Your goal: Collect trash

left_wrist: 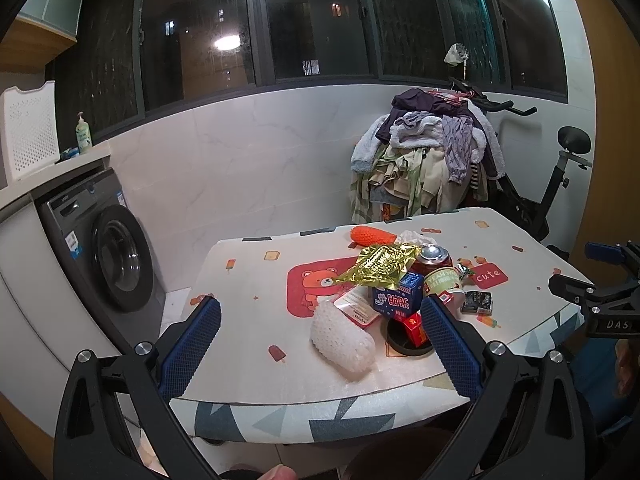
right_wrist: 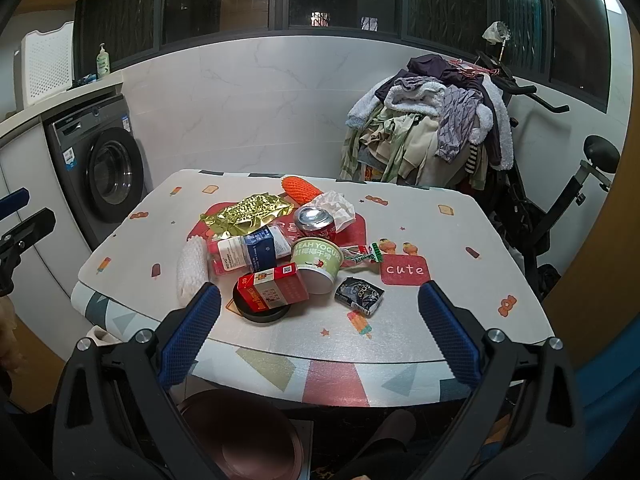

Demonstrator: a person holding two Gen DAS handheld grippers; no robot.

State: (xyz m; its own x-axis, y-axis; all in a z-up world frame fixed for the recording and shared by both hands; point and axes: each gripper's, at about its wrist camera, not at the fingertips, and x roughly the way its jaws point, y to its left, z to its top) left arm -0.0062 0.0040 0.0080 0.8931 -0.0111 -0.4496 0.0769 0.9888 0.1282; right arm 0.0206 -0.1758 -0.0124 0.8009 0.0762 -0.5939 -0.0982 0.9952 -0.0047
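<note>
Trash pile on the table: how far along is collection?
Done: nothing visibly. In hand: nothing; left gripper and right gripper have jaws wide open, empty, short of the pile. Left: everything, including gold wrapper, soda can, yogurt cup, red box, white foam net.

Washing machine (left_wrist: 108, 256), clothes pile (left_wrist: 432, 152), exercise bike (right_wrist: 560, 200)

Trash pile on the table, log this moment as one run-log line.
stage: before first pick | left gripper: jaws open, empty | right gripper: jaws open, empty | trash pile: untouched on table
</note>
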